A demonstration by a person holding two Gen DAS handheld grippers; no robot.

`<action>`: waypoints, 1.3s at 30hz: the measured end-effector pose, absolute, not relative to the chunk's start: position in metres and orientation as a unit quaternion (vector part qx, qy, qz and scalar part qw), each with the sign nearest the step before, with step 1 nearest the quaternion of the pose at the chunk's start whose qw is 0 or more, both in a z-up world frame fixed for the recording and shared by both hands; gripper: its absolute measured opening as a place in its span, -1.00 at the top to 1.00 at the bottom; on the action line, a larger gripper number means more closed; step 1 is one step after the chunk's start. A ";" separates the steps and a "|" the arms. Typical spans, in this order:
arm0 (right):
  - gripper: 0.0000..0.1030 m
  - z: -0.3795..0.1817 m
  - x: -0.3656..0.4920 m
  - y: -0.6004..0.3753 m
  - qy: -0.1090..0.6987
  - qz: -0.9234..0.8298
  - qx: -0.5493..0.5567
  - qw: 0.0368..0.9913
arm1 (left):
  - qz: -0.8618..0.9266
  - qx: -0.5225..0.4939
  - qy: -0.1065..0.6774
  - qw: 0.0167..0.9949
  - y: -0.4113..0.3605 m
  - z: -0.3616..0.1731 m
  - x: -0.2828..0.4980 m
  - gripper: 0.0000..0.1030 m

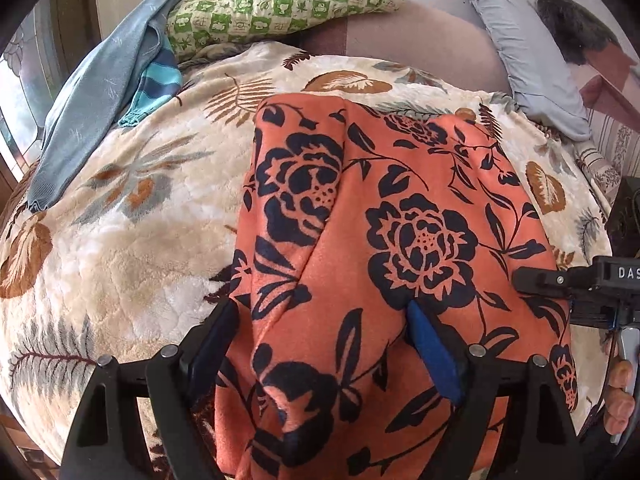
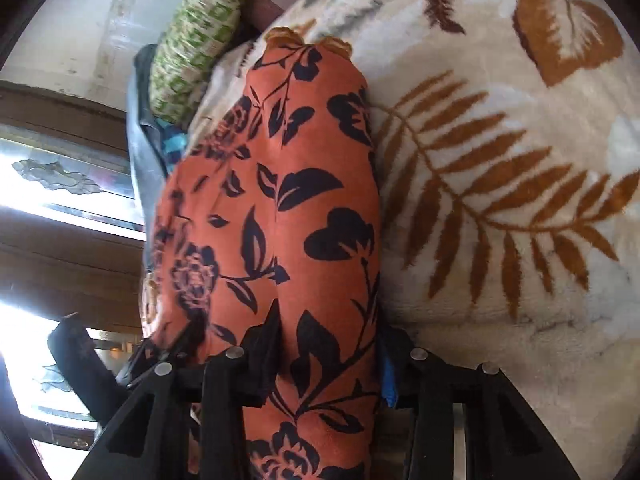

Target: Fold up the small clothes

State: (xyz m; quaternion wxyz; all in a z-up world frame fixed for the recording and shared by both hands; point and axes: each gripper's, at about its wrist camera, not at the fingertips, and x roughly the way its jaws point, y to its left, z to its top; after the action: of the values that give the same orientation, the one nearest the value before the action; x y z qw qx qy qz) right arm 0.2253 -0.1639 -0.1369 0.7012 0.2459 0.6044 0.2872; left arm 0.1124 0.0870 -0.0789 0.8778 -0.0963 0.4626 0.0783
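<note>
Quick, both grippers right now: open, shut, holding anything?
Left gripper: open, fingers spread with the orange floral garment bunched between them.
Right gripper: fingers straddle a thick fold of that garment; a firm clamp cannot be told.

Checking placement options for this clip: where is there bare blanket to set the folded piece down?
Bare blanket lies left of the orange floral garment, below the blue clothes. Crowded along the top: green pillow, grey pillow.

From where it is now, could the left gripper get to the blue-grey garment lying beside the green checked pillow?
Probably not yet. The left gripper has its jaws spread around the orange floral garment, which fills them. The blue-grey garment lies off to its left across the leaf-print blanket.
</note>
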 end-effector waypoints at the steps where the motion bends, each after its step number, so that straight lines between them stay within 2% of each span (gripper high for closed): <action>1: 0.08 -0.133 0.223 -0.166 0.599 0.291 0.255 0.701 | 0.076 -0.100 0.462 0.878 0.088 -0.079 0.112 -0.69; 3: -0.19 -0.122 0.216 -0.167 0.596 0.291 0.244 0.708 | 0.074 -0.109 0.462 0.877 0.090 -0.080 0.112 -0.69; 5: -0.29 -0.114 0.205 -0.171 0.591 0.300 0.245 0.708 | 0.076 -0.111 0.461 0.877 0.090 -0.080 0.111 -0.69; 14: -0.32 -0.130 0.169 -0.187 0.614 0.321 0.303 0.655 | 0.075 -0.111 0.457 0.879 0.092 -0.079 0.110 -0.69; 16: -0.15 -0.119 0.167 -0.181 0.600 0.337 0.296 0.662 | 0.076 -0.114 0.457 0.879 0.094 -0.080 0.110 -0.69; 17: 0.20 -0.112 0.165 -0.178 0.596 0.335 0.272 0.677 | 0.076 -0.116 0.456 0.879 0.094 -0.080 0.109 -0.69; 18: 0.36 -0.110 0.163 -0.180 0.594 0.328 0.256 0.688 | 0.075 -0.119 0.457 0.878 0.094 -0.080 0.109 -0.69; 20: 0.47 -0.128 0.166 -0.185 0.618 0.293 0.233 0.692 | 0.070 -0.118 0.459 0.878 0.092 -0.081 0.110 -0.69; 22: 0.49 -0.137 0.168 -0.192 0.620 0.293 0.265 0.678 | 0.075 -0.104 0.453 0.882 0.089 -0.079 0.109 -0.69; 25: 0.24 -0.115 0.164 -0.185 0.612 0.305 0.234 0.691 | 0.073 -0.113 0.455 0.880 0.091 -0.079 0.108 -0.69; 26: -0.08 -0.109 0.164 -0.186 0.610 0.302 0.227 0.696 | 0.073 -0.116 0.456 0.879 0.092 -0.079 0.108 -0.69; 27: -0.20 -0.101 0.165 -0.189 0.602 0.293 0.224 0.709 | 0.073 -0.117 0.456 0.879 0.092 -0.079 0.109 -0.69; 31: -0.20 -0.070 0.178 -0.198 0.558 0.267 0.225 0.753 | 0.073 -0.115 0.456 0.880 0.091 -0.079 0.108 -0.69; 34: -0.20 -0.058 0.194 -0.180 0.544 0.302 0.241 0.745 | 0.072 -0.118 0.456 0.879 0.089 -0.079 0.107 -0.69; 36: -0.20 -0.060 0.201 -0.163 0.545 0.329 0.250 0.730 | 0.070 -0.119 0.457 0.879 0.091 -0.080 0.108 -0.69; 39: -0.22 -0.094 0.215 -0.143 0.588 0.319 0.244 0.703 | 0.067 -0.121 0.459 0.878 0.093 -0.081 0.109 -0.69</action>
State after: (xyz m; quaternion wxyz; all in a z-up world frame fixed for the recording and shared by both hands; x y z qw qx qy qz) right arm 0.2145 -0.1427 -0.0938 0.7028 0.2436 0.5876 0.3186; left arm 0.1091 0.0925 -0.0807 0.8775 -0.1209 0.4592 0.0668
